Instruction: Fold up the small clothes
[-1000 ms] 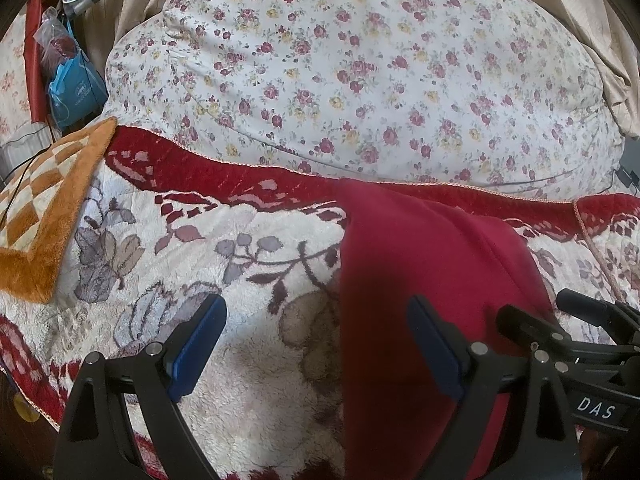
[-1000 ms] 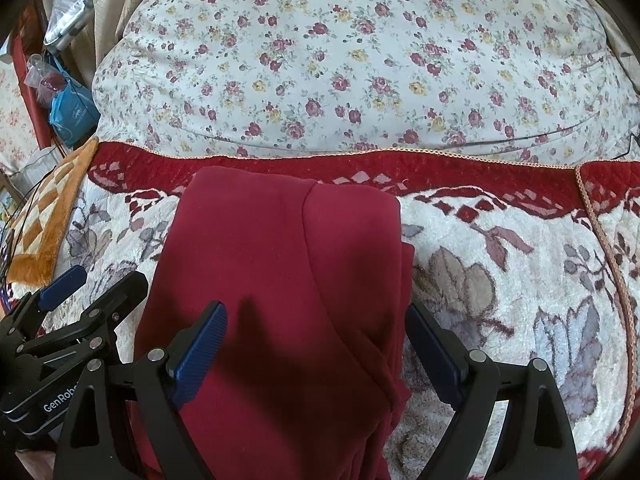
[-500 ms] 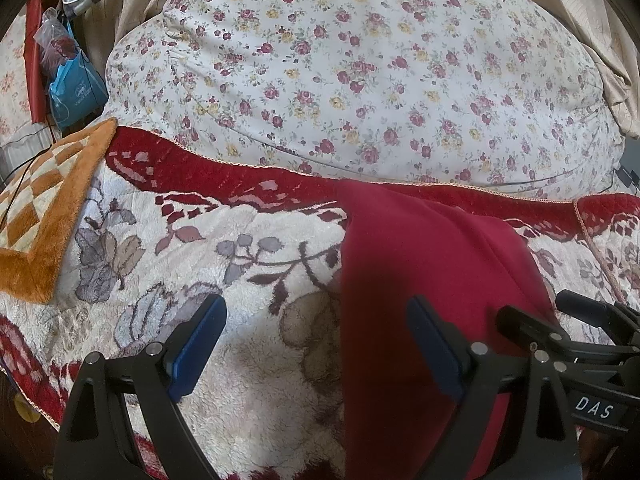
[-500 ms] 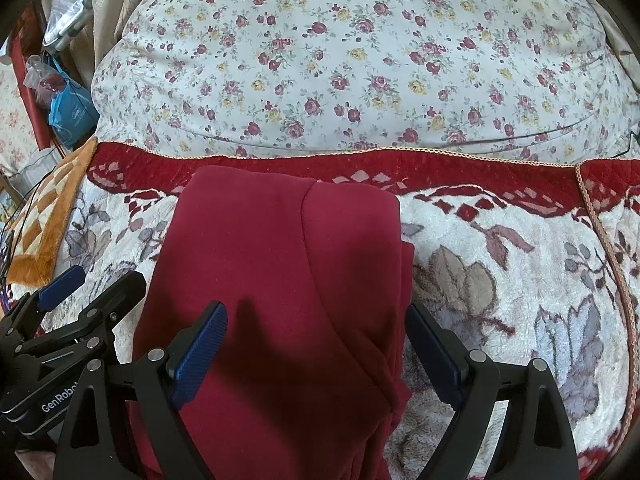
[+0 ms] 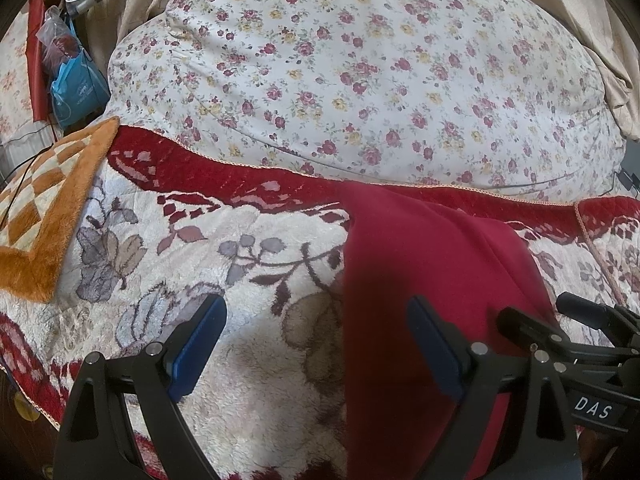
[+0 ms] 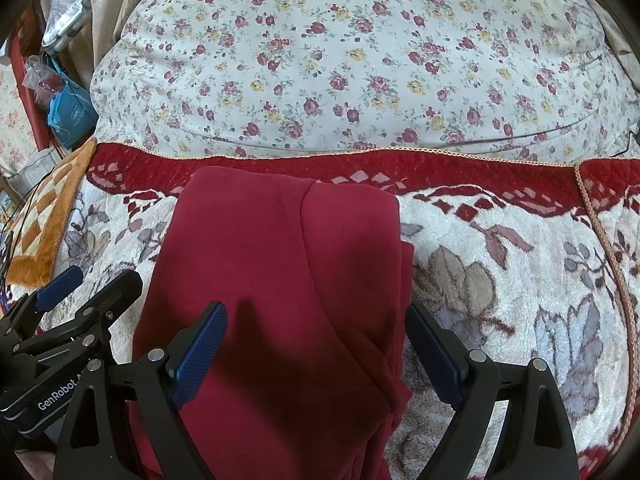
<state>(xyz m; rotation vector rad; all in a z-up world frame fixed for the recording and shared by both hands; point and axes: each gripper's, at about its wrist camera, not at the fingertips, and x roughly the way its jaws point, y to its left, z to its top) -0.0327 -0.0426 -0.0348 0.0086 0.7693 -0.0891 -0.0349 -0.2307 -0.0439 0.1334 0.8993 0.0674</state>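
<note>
**Hovering over a half-folded red garment**

Hovering low, both grippers hold nothing. Left gripper (image 5: 316,344): jaws wide apart, straddling the garment's left edge. Right gripper (image 6: 316,348): jaws wide apart, above the garment's middle.

Red garment (image 6: 260,264) lies flat on the floral plush blanket (image 6: 500,280) of a bed, below the flowered duvet (image 6: 360,60). Right portion appears already turned over, with layered edges along the right side.

Judgement: next fold likely end to end. Pinch all layers at the near corners, lift evenly, keep side edges aligned; thick fleece-like fabric may slip or bunch.
</note>
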